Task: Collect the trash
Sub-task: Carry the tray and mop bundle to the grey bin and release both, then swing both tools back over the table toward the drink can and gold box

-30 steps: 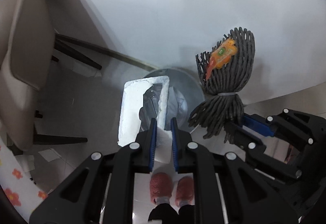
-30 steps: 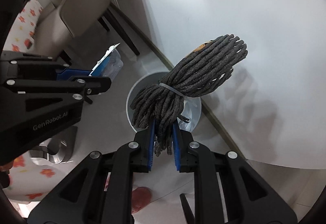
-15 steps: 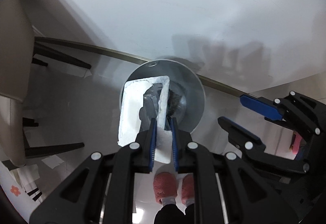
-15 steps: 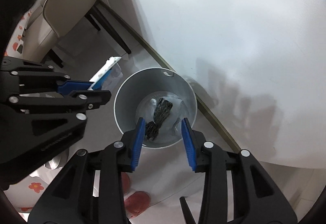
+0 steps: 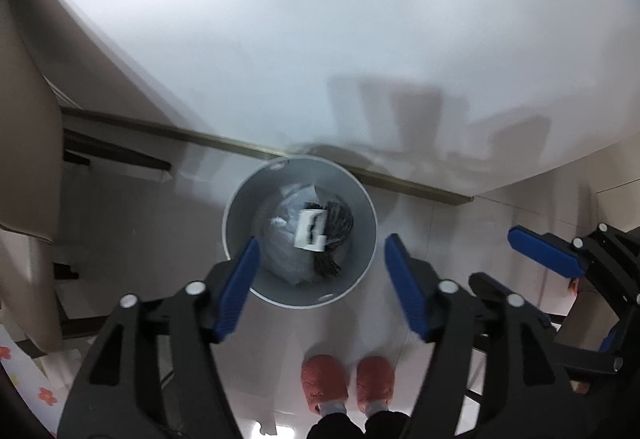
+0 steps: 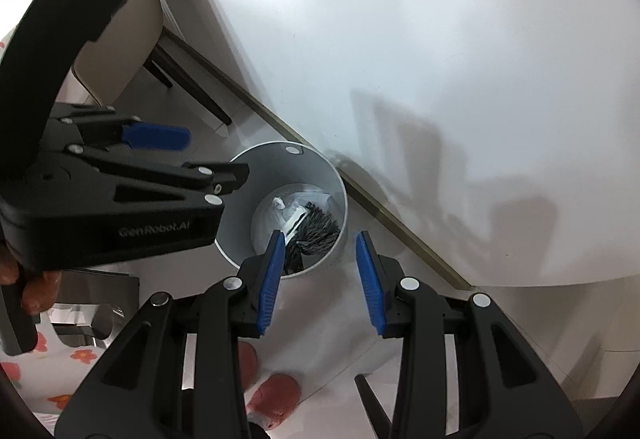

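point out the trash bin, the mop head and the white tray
trash bin [image 5: 362, 207], left wrist view, inner right wall
mop head [image 5: 340, 219], left wrist view, dark strands
white tray [image 5: 310, 229], left wrist view, flat face

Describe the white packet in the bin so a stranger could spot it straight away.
Find the round grey bin on the pale floor, close to the baseboard of the white wall. Inside, on a crumpled clear plastic bag, the white packet lies against a dark grey mop head. It is the only flat, bright white rectangle there, with a ragged dark opening torn in its face.
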